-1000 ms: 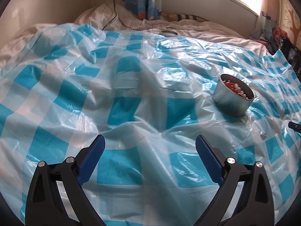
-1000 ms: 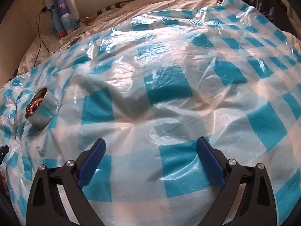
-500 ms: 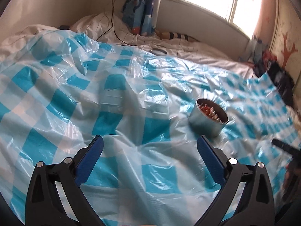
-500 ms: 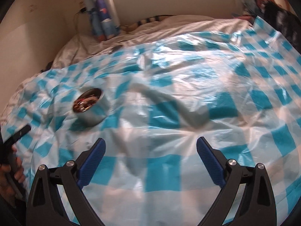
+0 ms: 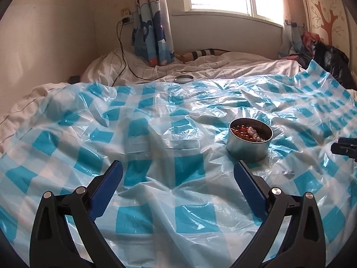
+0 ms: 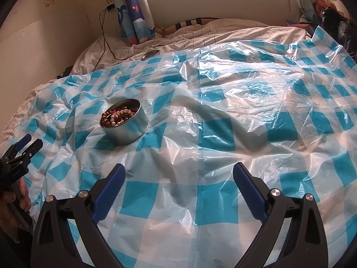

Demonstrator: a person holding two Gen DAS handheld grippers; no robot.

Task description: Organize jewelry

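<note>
A round metal tin (image 5: pixel 249 141) (image 6: pixel 125 122) holding red, brown and pearl beaded jewelry stands upright on the blue-and-white checked plastic sheet (image 5: pixel 156 156) (image 6: pixel 223 111) spread over the bed. Its flat round lid (image 5: pixel 183 78) (image 6: pixel 150 54) lies far back on the white bedding. My left gripper (image 5: pixel 178 176) is open above the sheet, with the tin just ahead of its right finger. My right gripper (image 6: pixel 179 175) is open too, and the tin sits ahead to its left. Neither holds anything. The left gripper (image 6: pixel 24 147) shows at the left edge of the right wrist view, held by a hand (image 6: pixel 21 198).
White striped bedding (image 5: pixel 223 64) lies beyond the sheet, with a black cable (image 5: pixel 122 51) running to a wall socket. Patterned curtains (image 5: pixel 151 22) hang under the window. Dark clothing (image 5: pixel 330 62) is piled at the far right. A wall (image 5: pixel 44 44) borders the bed's left side.
Both grippers have pulled back and tilted up, so the tin now appears farther ahead and the window and wall are in view. Both stay open and hold nothing.
</note>
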